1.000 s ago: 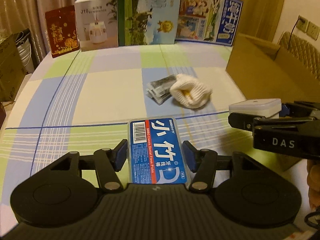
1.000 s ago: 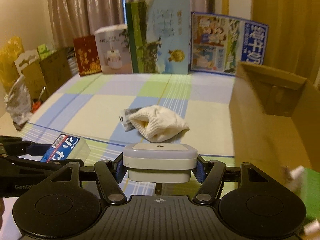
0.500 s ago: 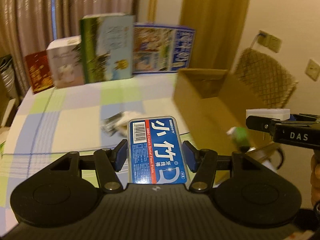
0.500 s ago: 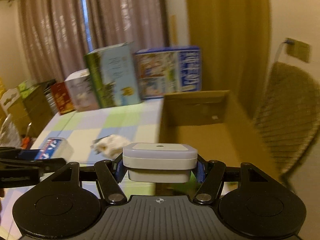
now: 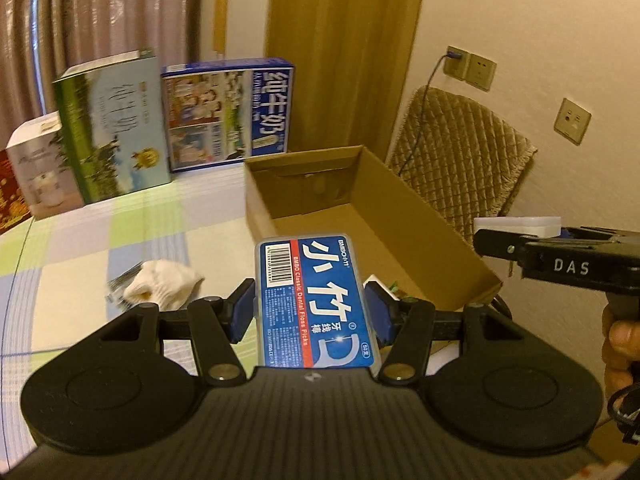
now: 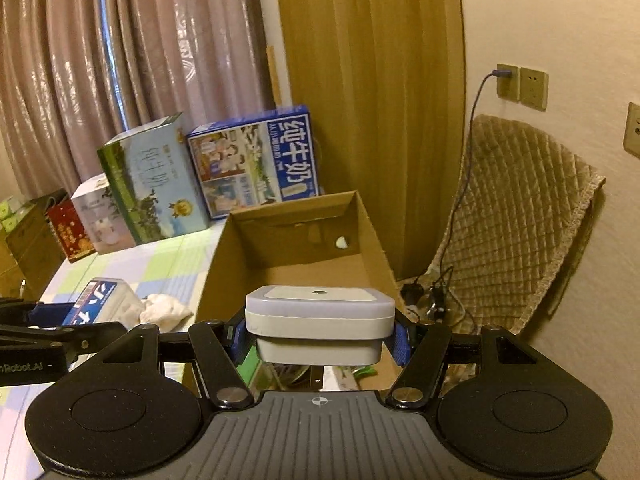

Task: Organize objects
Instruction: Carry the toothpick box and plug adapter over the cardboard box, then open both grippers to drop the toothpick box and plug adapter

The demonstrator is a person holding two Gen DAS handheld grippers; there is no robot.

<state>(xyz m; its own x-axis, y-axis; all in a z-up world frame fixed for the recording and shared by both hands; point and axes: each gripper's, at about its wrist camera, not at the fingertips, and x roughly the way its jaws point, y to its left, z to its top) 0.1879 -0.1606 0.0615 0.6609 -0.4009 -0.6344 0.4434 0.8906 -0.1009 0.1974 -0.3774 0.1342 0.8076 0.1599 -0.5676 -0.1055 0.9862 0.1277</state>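
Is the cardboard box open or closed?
Open. The cardboard box has no lid on top; its inner walls and floor show in both views.

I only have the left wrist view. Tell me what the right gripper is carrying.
Observer: The right gripper is shut on a white square device with a small dark dot in the middle of its top.
Operator: Say how it lines up with the box.
Observer: It faces straight down the length of the open box, at the near end. Green packaging shows just below it.
Operator: Check the far end of the box.
Observer: A small pale spot shows low at the far wall, near the right corner. I cannot tell if it is an object or a hole.
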